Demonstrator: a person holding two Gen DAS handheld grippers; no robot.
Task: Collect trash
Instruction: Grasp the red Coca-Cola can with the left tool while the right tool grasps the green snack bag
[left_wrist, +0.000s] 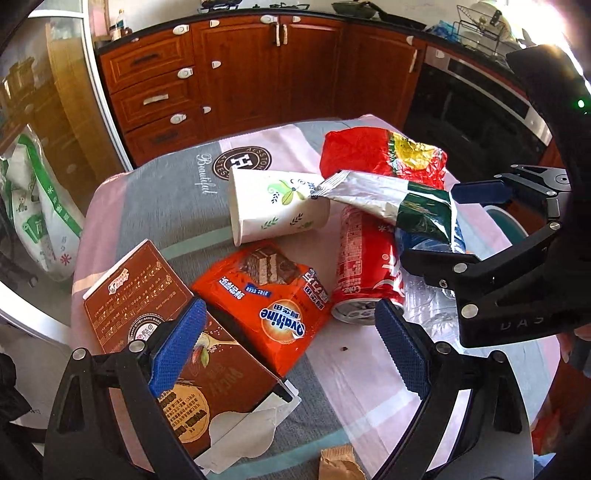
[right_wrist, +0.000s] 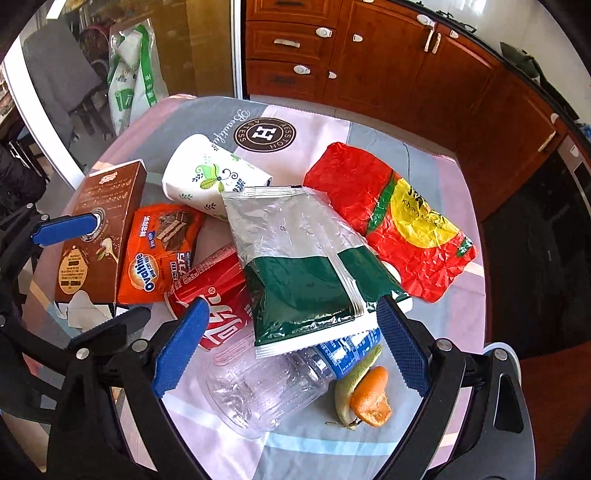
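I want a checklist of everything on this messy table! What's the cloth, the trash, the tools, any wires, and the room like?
Surface: table under a pink and grey cloth.
Job's things: paper cup on its side; red can lying down; silver-green pouch over the can and clear bottle; red wrapper; Ovaltine packet; brown box; fruit peel.
Clutter: brown paper scrap.
Grippers: left tool open, empty; right tool open, empty.
Cables: nothing seen.
Surroundings: wooden cabinets, oven, white-green bag.
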